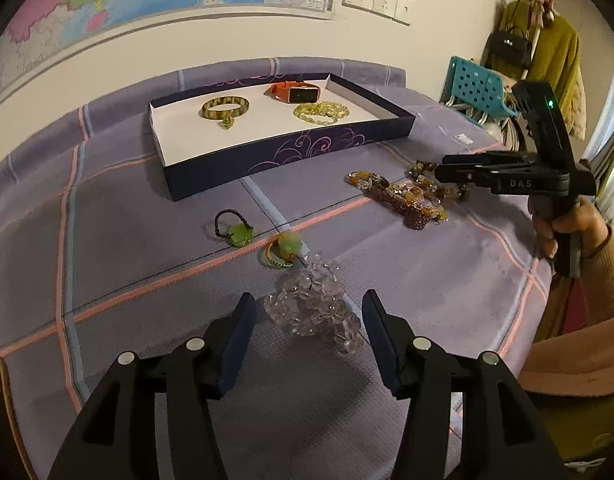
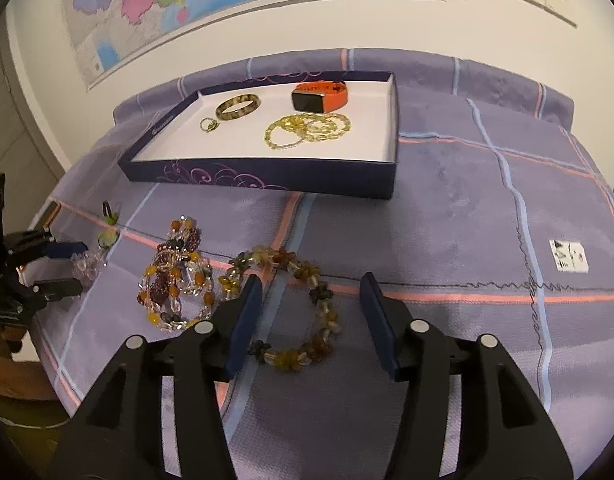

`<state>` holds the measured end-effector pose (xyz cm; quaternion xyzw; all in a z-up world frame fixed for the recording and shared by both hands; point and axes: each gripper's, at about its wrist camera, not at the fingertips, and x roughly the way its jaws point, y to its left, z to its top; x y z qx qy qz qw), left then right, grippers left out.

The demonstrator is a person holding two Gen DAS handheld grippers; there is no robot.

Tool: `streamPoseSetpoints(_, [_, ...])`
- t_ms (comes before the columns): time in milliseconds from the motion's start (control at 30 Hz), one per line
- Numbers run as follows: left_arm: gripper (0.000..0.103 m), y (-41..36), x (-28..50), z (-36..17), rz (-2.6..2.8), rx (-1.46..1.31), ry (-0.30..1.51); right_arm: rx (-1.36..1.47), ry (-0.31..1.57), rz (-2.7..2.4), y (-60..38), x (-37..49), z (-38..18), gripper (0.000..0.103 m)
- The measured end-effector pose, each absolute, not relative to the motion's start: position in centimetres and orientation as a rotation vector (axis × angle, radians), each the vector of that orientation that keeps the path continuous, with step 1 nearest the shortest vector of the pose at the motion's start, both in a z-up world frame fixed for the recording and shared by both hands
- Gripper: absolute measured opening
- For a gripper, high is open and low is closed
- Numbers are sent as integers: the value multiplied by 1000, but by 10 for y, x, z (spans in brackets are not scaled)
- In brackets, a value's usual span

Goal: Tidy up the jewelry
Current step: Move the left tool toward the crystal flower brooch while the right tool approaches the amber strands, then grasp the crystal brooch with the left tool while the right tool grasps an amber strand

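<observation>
A: How far along?

B: A bangle, watch, ring and yellow beads lie in the tray (image 2: 267, 184), well beyond both tools. Five pieces wait on the worktop (image 2: 467, 216).

A: And the grips?

B: The left hand-held gripper (image 1: 309, 312) is spread around the clear bead bracelet (image 1: 313, 308), not pinching. The right hand-held gripper (image 2: 311, 296) is spread over the amber bracelet (image 2: 291, 308).
</observation>
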<state>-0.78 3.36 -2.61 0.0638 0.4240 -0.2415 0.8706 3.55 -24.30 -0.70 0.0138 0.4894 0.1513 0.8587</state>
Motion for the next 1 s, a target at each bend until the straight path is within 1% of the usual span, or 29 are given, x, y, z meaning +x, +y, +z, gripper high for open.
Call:
streamPoseSetpoints(33, [51, 33, -8, -27, -495, 144, 886, 15, 1026, 318, -241, 36, -7, 51])
streamPoseSetpoints(67, [48, 31, -8, -27, -482, 156, 885, -1, 1026, 314, -238, 36, -8, 48])
streamPoseSetpoints(100, [46, 30, -8, -27, -472, 165, 884, -18, 1026, 309, -235, 36, -9, 41])
streamPoseSetpoints(133, [41, 29, -8, -27, -455, 176, 885, -54, 1022, 293, -232, 36, -9, 37])
streamPoseSetpoints(167, [38, 28, -8, -28, -445, 183, 886, -82, 1020, 284, -229, 36, -9, 32])
streamPoseSetpoints(200, [35, 27, -8, -28, -431, 192, 887, -86, 1019, 288, -228, 36, -9, 21])
streamPoseSetpoints(233, [25, 26, -8, -28, -424, 197, 886, -82, 1020, 287, -228, 37, -8, 15])
streamPoseSetpoints(267, [18, 25, -8, -28, -412, 204, 886, -83, 1021, 287, -228, 37, -8, 15])
streamPoseSetpoints(300, [17, 26, -8, -27, -407, 203, 886, -86, 1021, 287, -228, 37, -8, 11])
streamPoseSetpoints(333, [17, 26, -8, -26, -408, 196, 888, -88, 1018, 285, -227, 36, -7, 11])
streamPoseSetpoints(400, [15, 27, -8, -26, -408, 187, 889, -67, 1009, 296, -228, 36, -4, 11])
streamPoseSetpoints(433, [11, 28, -7, -25, -415, 174, 889, -61, 1002, 296, -229, 35, -1, 11])
streamPoseSetpoints(567, [8, 32, -8, -19, -451, 120, 876, 0, 971, 329, -232, 33, 13, 11])
streamPoseSetpoints(633, [8, 31, -9, -19, -450, 118, 878, 1, 951, 337, -231, 31, 21, 11])
streamPoseSetpoints(667, [9, 32, -8, -20, -452, 116, 880, 10, 943, 344, -231, 31, 25, 8])
streamPoseSetpoints(700, [11, 32, -8, -20, -450, 112, 884, 17, 939, 351, -231, 31, 26, 3])
streamPoseSetpoints(767, [27, 34, -6, -22, -438, 101, 891, 19, 934, 362, -230, 31, 30, 1])
streamPoseSetpoints(800, [30, 34, -5, -22, -428, 100, 890, 17, 931, 362, -229, 31, 30, 1])
streamPoseSetpoints(833, [37, 35, -3, -23, -422, 99, 893, 20, 932, 368, -228, 31, 30, 1])
streamPoseSetpoints(900, [40, 35, -1, -24, -420, 95, 895, 16, 935, 365, -227, 31, 29, 1])
streamPoseSetpoints(933, [45, 34, 0, -24, -417, 93, 897, 17, 938, 363, -228, 32, 28, 1])
streamPoseSetpoints(967, [49, 34, 1, -24, -413, 94, 895, 22, 945, 361, -229, 33, 26, 4])
streamPoseSetpoints(1000, [50, 33, 1, -24, -407, 100, 889, 26, 947, 355, -230, 33, 24, 12])
